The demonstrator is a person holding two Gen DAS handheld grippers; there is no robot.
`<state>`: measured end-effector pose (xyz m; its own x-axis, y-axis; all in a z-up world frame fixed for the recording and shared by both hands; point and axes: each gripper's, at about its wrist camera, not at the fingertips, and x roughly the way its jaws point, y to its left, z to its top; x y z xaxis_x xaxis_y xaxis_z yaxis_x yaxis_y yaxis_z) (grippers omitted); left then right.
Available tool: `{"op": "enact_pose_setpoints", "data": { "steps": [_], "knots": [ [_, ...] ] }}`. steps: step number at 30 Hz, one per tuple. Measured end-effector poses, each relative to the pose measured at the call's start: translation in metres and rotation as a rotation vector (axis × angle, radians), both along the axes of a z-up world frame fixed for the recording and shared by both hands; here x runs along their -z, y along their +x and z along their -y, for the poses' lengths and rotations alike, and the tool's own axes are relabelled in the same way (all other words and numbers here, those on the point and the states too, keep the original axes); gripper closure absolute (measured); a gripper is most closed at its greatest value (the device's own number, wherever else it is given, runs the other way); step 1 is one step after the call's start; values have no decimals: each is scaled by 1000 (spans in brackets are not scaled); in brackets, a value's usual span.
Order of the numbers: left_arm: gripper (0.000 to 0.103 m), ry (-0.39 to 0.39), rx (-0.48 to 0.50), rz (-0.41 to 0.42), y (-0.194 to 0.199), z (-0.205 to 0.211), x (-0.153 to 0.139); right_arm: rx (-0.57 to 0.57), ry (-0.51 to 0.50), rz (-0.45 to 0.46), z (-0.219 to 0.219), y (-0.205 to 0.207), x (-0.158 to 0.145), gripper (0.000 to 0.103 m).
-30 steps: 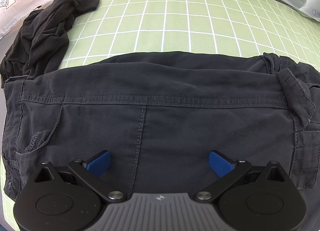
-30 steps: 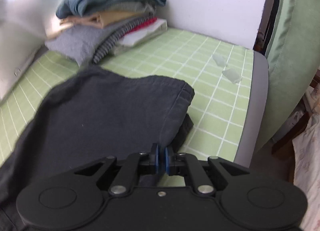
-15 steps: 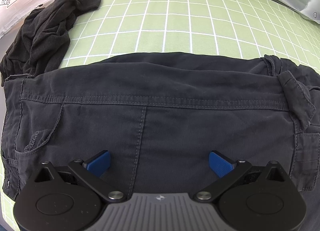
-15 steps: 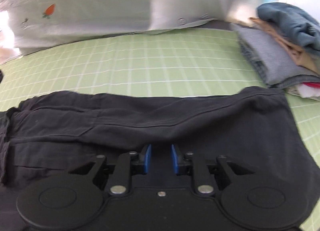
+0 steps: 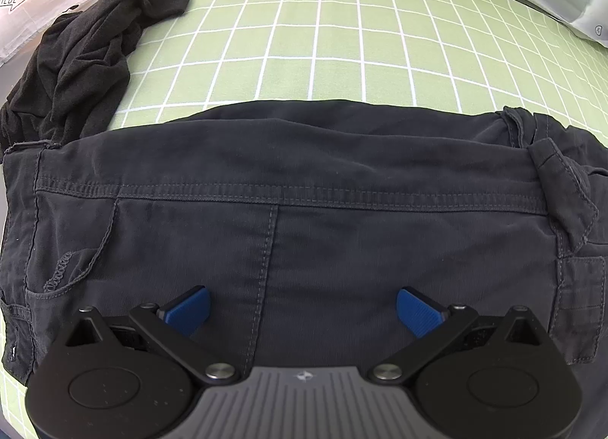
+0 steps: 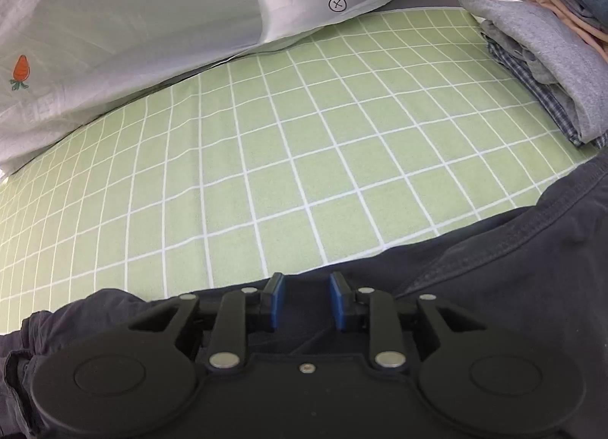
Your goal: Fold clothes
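Left wrist view: left gripper [image 5: 302, 308] spread wide, holding nothing, over dark trousers [image 5: 304, 218] lying flat on green checked sheet [image 5: 334, 40]. Crumpled black garment [image 5: 83, 63] just beside trousers' left end. Right gripper [image 6: 303, 300] partly open, empty, over trouser edge. Folded clothes stack [image 6: 547, 55] far right; white pillow [image 6: 133, 29] behind.

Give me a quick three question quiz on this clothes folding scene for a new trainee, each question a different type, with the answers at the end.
1. True or false: the left gripper has its fingers spread wide above the dark pants.
2. Multiple choice: what lies past the pants' far left corner in the left wrist view? A) a crumpled black garment B) a red towel C) a shoe
3. Fill in: in the right wrist view, the stack of folded clothes sits at the far ____ of the green checked sheet.

Key: 1 true; 2 A; 3 right. Also, the right gripper is open, holding nothing.
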<state>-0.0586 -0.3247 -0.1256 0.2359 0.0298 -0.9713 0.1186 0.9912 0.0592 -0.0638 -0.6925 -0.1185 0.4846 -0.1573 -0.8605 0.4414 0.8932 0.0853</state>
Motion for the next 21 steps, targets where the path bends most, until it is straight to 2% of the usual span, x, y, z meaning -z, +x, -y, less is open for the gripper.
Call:
{"op": "enact_pose_setpoints", "data": {
  "steps": [1,3,5,7,11,16,21],
  "knots": [
    [0,1,1,-1,0,0,0,-16,-12,-2,-4,1,0,53],
    [0,1,4,-6,1,0,0,-32,-52,-15,-13,-2,-1,51],
    [0,1,0,-12,2,0,0,-34,-81,-2,-19,-9,-8,43],
    [0,1,-6,-15,3,0,0,-59,-89,-2,-30,-18,-13,19],
    [0,3,1,-20,3,0,-1,-113,-102,-3,-54,-38,-21,1],
    [0,-10,18,-26,-8,-5,-13,-181,-118,-5,-83,-62,-31,0],
    [0,-16,15,25,-40,-30,-40,-251,-139,-12,-114,-85,-40,0]
  ]
}}
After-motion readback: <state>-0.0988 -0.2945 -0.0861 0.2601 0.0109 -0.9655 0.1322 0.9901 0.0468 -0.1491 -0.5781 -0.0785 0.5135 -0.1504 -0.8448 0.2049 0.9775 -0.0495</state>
